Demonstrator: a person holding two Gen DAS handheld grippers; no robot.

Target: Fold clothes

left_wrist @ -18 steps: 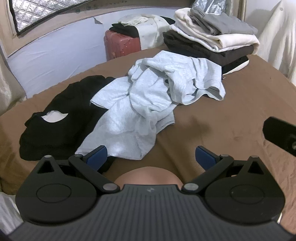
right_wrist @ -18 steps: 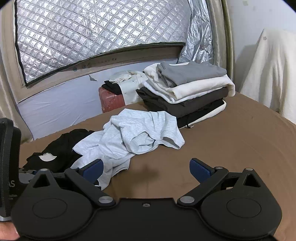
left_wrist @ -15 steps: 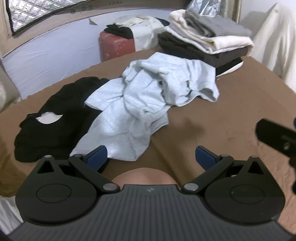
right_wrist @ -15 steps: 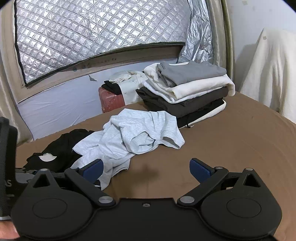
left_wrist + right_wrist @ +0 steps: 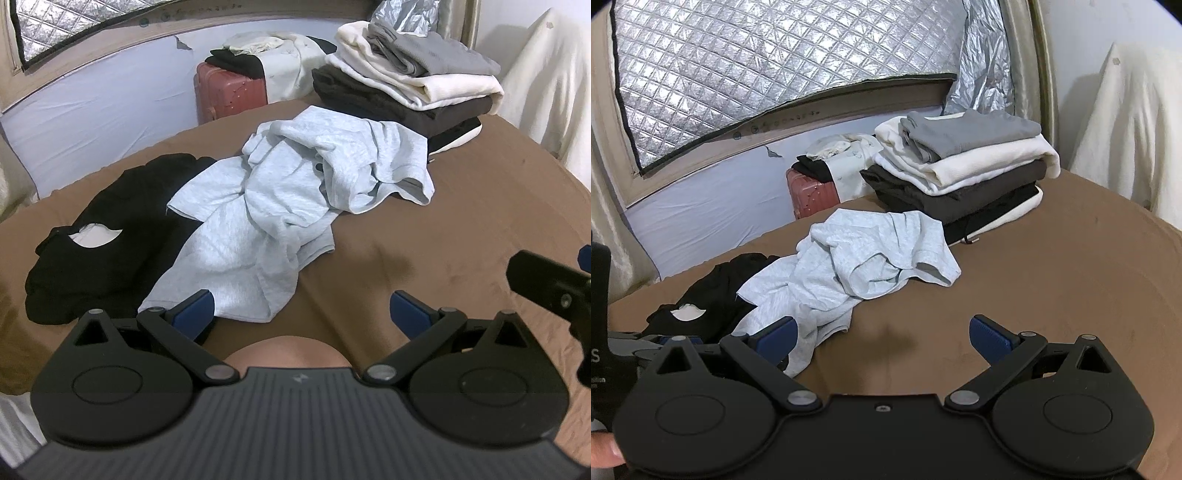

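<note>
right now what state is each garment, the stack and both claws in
grey garment: crumpled, unfolded, partly over the black one
black garment: unfolded, spread flat on the brown sheet
stack: folded, piled neatly at the back
left claw: open, holding nothing
right claw: open, holding nothing
suitcase: upright, closed, clothes on top
</note>
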